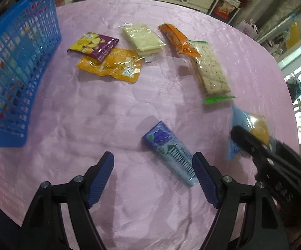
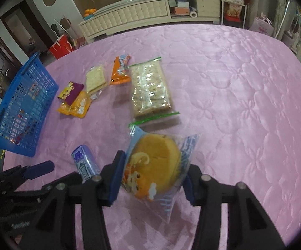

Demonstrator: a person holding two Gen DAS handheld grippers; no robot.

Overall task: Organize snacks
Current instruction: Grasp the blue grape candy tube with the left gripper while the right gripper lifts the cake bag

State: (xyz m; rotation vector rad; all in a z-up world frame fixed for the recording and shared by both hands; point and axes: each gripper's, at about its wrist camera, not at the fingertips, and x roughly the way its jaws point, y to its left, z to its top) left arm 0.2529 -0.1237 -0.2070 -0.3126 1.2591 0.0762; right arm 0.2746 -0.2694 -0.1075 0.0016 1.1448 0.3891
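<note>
Cake packet (image 2: 156,166) — clamped in right gripper (image 2: 152,179).

Lived-in home room, pink quilted bedspread (image 2: 223,66) underfoot, cream padded cabinet (image 2: 129,16) at twelve o'clock, cluttered wire shelf rack (image 2: 233,2) at one o'clock

snack packets (image 1: 93,45): 7; basket (image 1: 15,73): 1; tools (image 1: 152,162): 2

My left wrist camera looks steeply down along my left gripper (image 1: 152,162) at the pink tablecloth (image 1: 129,108) from close range. My right wrist camera sits further right, similarly angled. Both views share the blue basket (image 2: 25,112) and the purple tube (image 1: 171,152)
</note>
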